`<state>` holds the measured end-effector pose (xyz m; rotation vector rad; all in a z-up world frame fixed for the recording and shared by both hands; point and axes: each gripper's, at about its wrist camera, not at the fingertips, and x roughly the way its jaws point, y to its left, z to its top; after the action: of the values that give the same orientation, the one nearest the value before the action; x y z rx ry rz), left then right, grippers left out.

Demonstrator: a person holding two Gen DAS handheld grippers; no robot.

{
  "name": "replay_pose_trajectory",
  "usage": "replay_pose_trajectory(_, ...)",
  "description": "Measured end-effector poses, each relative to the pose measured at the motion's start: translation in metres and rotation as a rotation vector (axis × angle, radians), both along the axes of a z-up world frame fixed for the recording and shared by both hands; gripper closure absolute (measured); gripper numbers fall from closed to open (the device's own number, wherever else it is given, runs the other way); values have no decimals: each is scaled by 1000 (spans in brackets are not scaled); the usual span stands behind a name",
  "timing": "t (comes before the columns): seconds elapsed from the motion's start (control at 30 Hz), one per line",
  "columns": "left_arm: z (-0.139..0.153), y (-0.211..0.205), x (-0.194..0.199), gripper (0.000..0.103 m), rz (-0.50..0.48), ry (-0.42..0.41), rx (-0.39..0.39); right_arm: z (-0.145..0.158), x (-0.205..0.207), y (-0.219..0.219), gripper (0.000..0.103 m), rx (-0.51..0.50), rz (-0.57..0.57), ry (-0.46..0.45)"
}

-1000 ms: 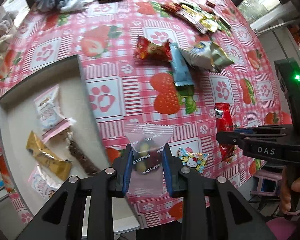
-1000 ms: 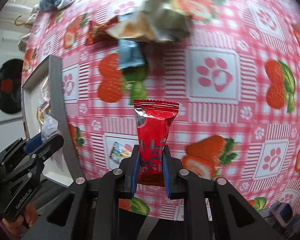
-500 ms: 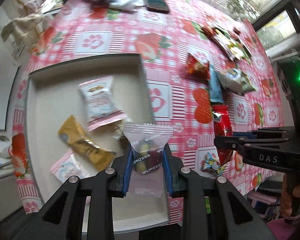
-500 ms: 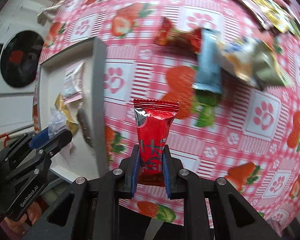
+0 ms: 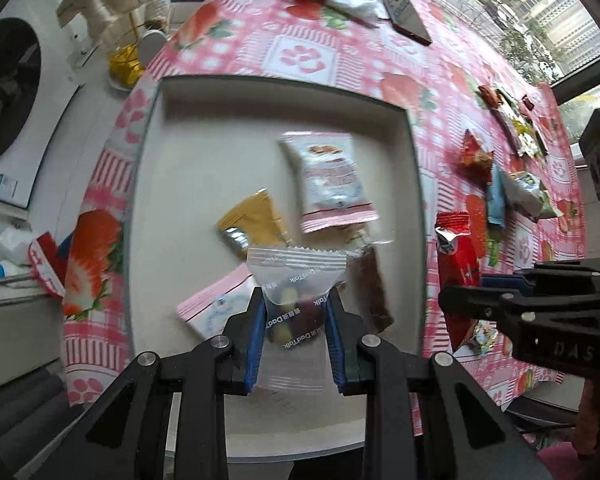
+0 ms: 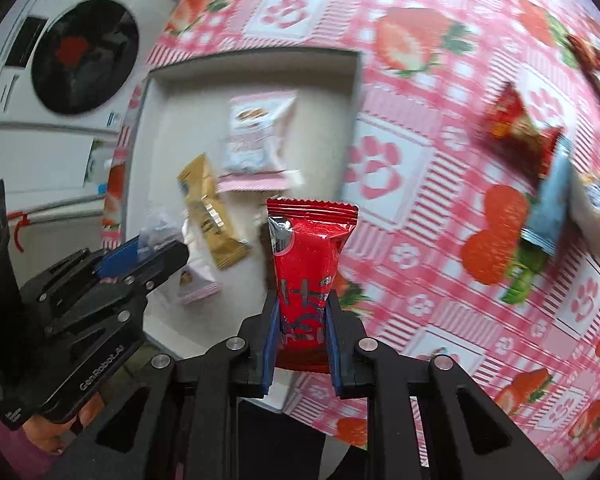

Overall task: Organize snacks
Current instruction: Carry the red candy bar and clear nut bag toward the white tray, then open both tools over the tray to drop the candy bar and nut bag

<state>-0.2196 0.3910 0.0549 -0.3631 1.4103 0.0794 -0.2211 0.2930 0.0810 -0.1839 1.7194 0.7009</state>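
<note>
Left wrist view: clear packet [image 5: 296, 292] clamped in left gripper [image 5: 296, 312] above tray [image 5: 414, 184].

Clear packet [image 5: 296, 280], red packet [image 6: 306, 264], upright.

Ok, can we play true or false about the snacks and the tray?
1. The left gripper holds a clear packet of sweets. True.
2. The right gripper is empty. False: it is shut on a red packet.
3. The tray has nothing in it. False: several snacks lie in it, such as a yellow packet and a pink and white packet.
4. A phone lies on the strawberry tablecloth. True.
5. More snacks are on the tablecloth outside the tray. True: a blue packet is one.
</note>
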Motion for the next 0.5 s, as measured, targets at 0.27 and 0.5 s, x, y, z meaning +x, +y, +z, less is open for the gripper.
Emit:
replay_pose_trajectory(0.27,-12,6,-21,72,-1,50,4,-12,-32,29,81,11,128,62)
replay_pose_trajectory(0.5,-20,-3,-24,48,-26,98,26,-24,-41,34,54,-24,151,90)
